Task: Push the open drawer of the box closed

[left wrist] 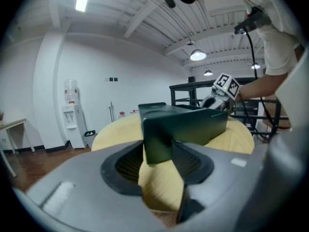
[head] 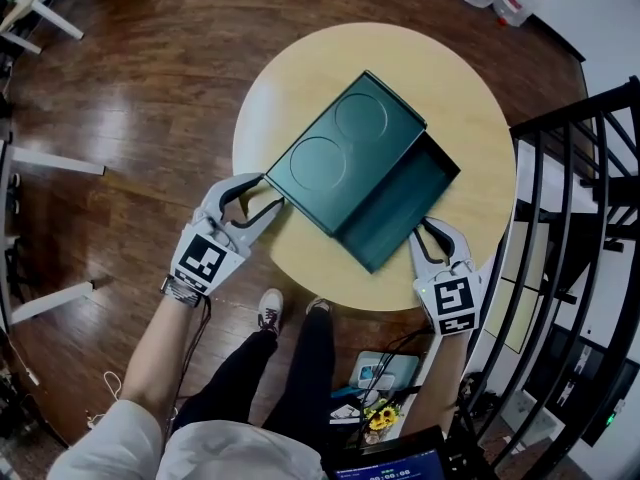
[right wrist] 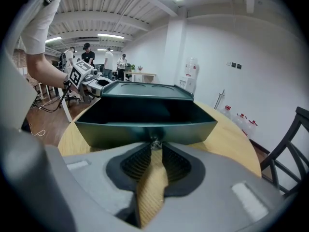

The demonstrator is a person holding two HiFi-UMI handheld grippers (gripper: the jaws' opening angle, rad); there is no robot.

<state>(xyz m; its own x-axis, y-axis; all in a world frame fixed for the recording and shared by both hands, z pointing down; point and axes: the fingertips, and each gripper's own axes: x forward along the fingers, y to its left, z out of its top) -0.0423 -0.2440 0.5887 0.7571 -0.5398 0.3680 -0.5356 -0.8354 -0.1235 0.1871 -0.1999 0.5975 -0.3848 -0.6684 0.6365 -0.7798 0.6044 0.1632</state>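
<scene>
Standing near the middle of the round table, the dark green box has its drawer pulled well out toward the person, and the tray interior is empty.

The left gripper is clamped on the box's near left corner, with both ribbed pads against the casing walls. The right gripper is at the middle of the drawer front. Its jaw tips are drawn in around the small knob, seemingly pinching it, though actual pad contact on so small a part is hard to confirm.

Handling judgement: the box looks like thin, rigid sheet metal or hard plastic. It is light for its footprint and smooth-sided, so it is likely to skid on the bare table top if pushed unbraced. The corner hold on the casing is therefore sound.

The drawer should take a straight push on its front panel at or beside the knob, in line with its run. An off-centre push risks skewing the drawer and jamming it.
</scene>
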